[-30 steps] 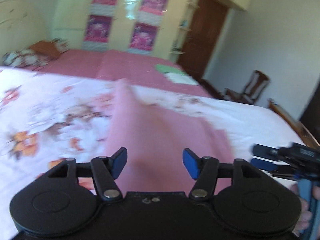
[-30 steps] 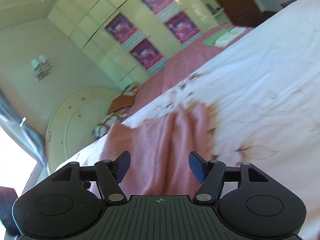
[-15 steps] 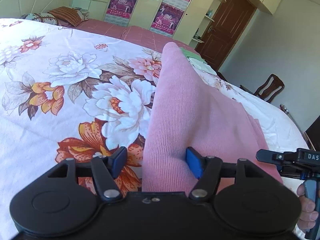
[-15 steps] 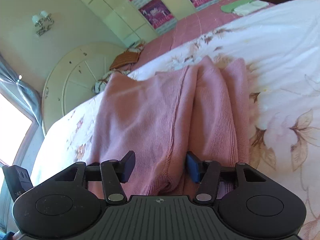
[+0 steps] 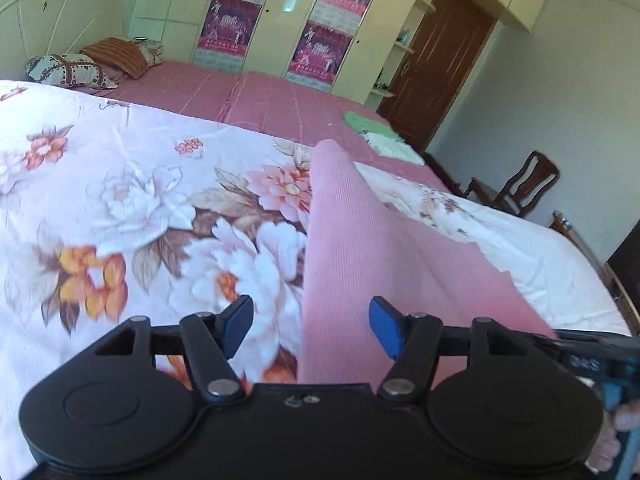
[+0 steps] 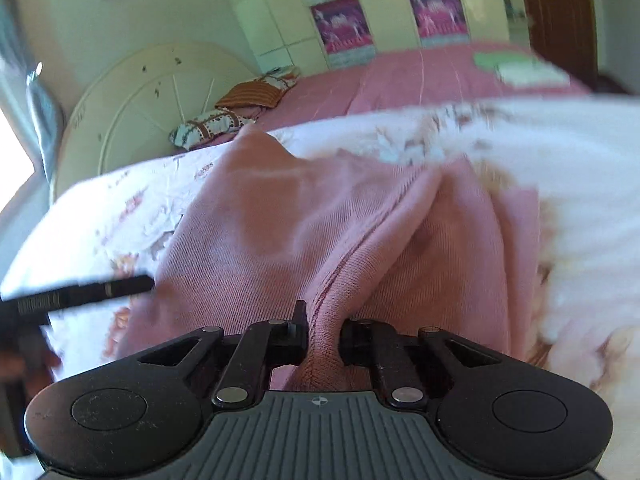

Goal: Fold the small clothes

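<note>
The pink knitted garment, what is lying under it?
Under the pink knitted garment the white floral bedsheet shows around its edges. Whatever is directly beneath it is covered.

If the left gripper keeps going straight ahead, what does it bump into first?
Most likely the pink knit garment. The left gripper is open, and a raised fold of that cloth sits right between its blue fingertips, with the floral bedsheet beneath. Depth is hard to judge.

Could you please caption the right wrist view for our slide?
Right gripper shut on a bunched edge of the pink knit garment over the floral bedspread.
</note>
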The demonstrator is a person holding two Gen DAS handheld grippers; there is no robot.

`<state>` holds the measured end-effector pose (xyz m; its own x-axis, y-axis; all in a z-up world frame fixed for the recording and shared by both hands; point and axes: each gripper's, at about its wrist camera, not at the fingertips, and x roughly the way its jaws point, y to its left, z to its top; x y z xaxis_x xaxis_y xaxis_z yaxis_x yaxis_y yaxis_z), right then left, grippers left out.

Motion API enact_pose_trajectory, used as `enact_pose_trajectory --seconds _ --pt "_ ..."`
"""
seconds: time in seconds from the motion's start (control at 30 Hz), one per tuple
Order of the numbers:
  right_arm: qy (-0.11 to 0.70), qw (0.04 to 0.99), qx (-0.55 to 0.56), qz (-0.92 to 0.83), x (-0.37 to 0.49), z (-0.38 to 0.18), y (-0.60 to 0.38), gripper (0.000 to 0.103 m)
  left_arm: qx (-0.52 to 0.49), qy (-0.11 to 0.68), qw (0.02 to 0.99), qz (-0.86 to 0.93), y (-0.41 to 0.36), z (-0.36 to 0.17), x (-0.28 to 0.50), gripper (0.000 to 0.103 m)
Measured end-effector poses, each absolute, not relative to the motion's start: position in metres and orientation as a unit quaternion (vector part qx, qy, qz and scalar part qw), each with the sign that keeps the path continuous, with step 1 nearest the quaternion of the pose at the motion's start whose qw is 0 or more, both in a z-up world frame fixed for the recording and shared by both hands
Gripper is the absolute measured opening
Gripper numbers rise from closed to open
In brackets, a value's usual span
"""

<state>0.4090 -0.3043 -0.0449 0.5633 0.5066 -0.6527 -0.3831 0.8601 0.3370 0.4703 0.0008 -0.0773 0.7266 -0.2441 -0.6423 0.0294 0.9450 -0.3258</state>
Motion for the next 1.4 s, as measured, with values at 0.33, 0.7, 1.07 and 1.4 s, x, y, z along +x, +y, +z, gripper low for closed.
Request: enact_pose_trajectory --seconds 0.33,0.7,1.07,1.4 --pt "0.400 0.891 0.061 0.207 0.383 -0.043 -0.350 0.011 -0.066 0.410 0.902 -0.119 -0.063 -0.093 0.506 0.064" --pt "0.377 0.890 0.192 0.170 0.427 -0.048 -0.394 0.053 -0.120 0.388 0.905 -0.124 -0.042 -0.093 0.510 0.061" --pt "0.386 0.907 0.104 0.134 0.448 -0.066 -0.390 0.005 -0.108 0.405 0.899 -0.130 -0.053 -0.099 0.530 0.065" --pt "0.351 0.901 0.121 0.223 0.349 -0.023 -0.395 0.017 -0.117 0.388 0.901 -0.157 -0.026 -0.091 0.428 0.059"
